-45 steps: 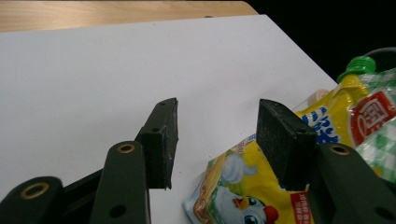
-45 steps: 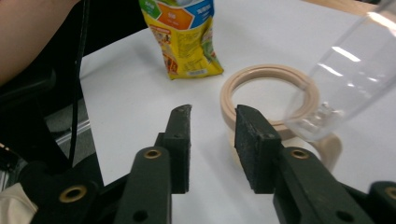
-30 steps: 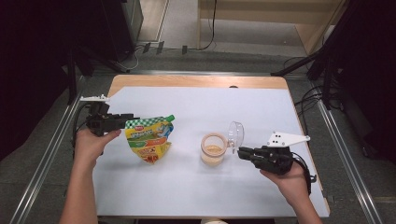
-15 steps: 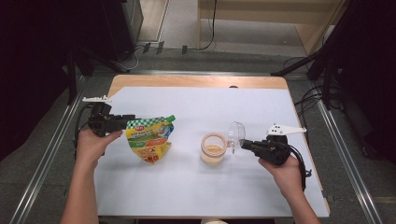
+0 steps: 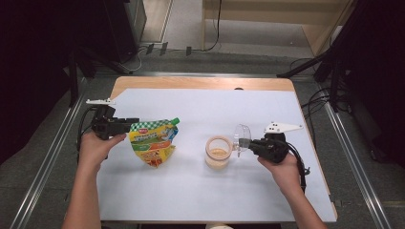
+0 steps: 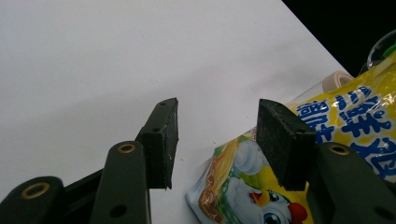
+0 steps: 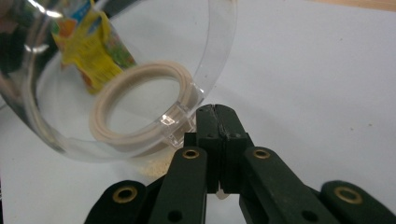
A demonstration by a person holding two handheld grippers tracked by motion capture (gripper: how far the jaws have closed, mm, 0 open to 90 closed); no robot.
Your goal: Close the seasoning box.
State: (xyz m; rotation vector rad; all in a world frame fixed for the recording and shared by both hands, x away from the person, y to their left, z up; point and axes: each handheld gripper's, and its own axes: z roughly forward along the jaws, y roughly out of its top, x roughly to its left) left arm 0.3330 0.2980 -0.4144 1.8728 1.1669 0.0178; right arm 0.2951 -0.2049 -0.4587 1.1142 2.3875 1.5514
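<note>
A yellow and green printed pouch [image 5: 154, 143] lies on the white table cover left of centre. My left gripper [image 5: 125, 126] sits at the pouch's upper left corner. In the left gripper view this gripper [image 6: 217, 140] is open, with bare table between its pads and the pouch [image 6: 345, 126] beside and under the right jaw. A short open jar [image 5: 218, 151] with a beige rim and pale powder inside stands right of centre. My right gripper [image 5: 247, 142] is shut on the small tab of a clear plastic cup [image 5: 242, 137], held tilted just right of the jar. The jar rim [image 7: 140, 107] shows through the cup [image 7: 116, 70].
The white cover [image 5: 200, 195] spreads over a wooden table [image 5: 200, 83] whose bare edge shows at the back. Metal rails [image 5: 47, 167] run along both sides. A little spilled powder [image 7: 152, 169] lies by the jar.
The right hand has moved away from the near edge and slightly toward the jar, with the clear cup still in its jaws. The left gripper and pouch have barely shifted.
</note>
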